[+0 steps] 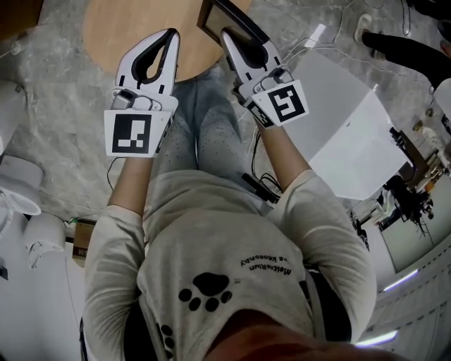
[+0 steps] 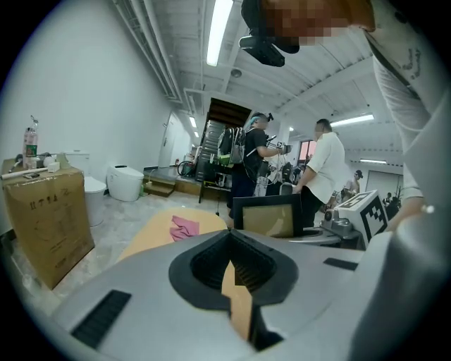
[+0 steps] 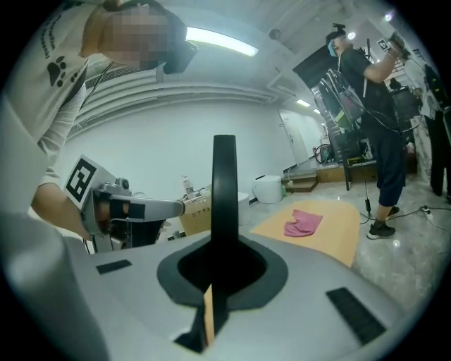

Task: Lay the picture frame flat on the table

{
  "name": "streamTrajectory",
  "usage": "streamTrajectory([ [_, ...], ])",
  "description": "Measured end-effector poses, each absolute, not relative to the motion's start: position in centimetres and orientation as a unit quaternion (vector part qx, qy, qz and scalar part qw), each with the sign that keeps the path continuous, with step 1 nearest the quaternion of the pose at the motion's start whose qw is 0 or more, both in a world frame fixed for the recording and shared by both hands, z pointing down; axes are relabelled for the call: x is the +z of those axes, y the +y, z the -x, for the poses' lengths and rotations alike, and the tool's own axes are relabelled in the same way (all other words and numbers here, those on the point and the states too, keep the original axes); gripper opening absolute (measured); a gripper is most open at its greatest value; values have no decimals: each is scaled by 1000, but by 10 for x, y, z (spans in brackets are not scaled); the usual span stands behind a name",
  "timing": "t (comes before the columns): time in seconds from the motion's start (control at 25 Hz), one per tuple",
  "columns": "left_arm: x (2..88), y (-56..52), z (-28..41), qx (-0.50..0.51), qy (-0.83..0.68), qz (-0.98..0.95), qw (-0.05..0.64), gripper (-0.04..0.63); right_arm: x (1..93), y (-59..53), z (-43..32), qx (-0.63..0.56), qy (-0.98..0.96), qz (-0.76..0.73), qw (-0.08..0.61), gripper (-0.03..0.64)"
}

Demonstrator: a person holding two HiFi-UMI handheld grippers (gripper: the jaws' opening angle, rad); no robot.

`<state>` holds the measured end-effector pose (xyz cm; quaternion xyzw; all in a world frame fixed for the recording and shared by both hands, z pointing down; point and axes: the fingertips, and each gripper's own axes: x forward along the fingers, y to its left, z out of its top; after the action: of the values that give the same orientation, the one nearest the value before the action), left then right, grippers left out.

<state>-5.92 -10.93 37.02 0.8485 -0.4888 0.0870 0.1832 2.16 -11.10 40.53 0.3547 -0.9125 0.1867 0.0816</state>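
frame (image 1: pixel 211 21) in carry over tabletop (image 1: pixel 120 28), not yet laid
right hand-held gripper (image 1: pixel 229 39) clamped on frame edge, frame upright above tabletop; left hand-held gripper (image 1: pixel 173 35) closed, empty. next: tip flat, lower, release.

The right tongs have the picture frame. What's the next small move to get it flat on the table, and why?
Probably carry the right tongs forward over the table and begin tipping the picture frame down. It stands upright, clamped edge-on in those tongs near the table's edge, while the left tongs are shut and empty. The pink cloth lies farther out, so aim short of it.
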Motion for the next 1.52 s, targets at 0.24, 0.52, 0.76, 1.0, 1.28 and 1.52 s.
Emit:
streamTrajectory([
  [0.24,393,-108,57,95,-494,-844,188,9,423,-115,-23,191,-914,-351,70,18],
  [0.52,423,-106,50,106,-492,-842,197,9,443,-119,-25,193,-918,-339,67,18],
  [0.76,435,-108,49,110,-490,-842,198,9,455,-121,-21,194,-921,-331,72,18],
  [1.0,445,-110,48,133,-478,-847,192,9,464,-120,-22,207,-919,-328,76,18],
  [1.28,461,-114,47,148,-480,-844,189,9,480,-121,-17,225,-917,-320,78,18],
  [1.52,475,-113,50,159,-479,-840,197,9,491,-115,-7,235,-919,-306,81,18],
])
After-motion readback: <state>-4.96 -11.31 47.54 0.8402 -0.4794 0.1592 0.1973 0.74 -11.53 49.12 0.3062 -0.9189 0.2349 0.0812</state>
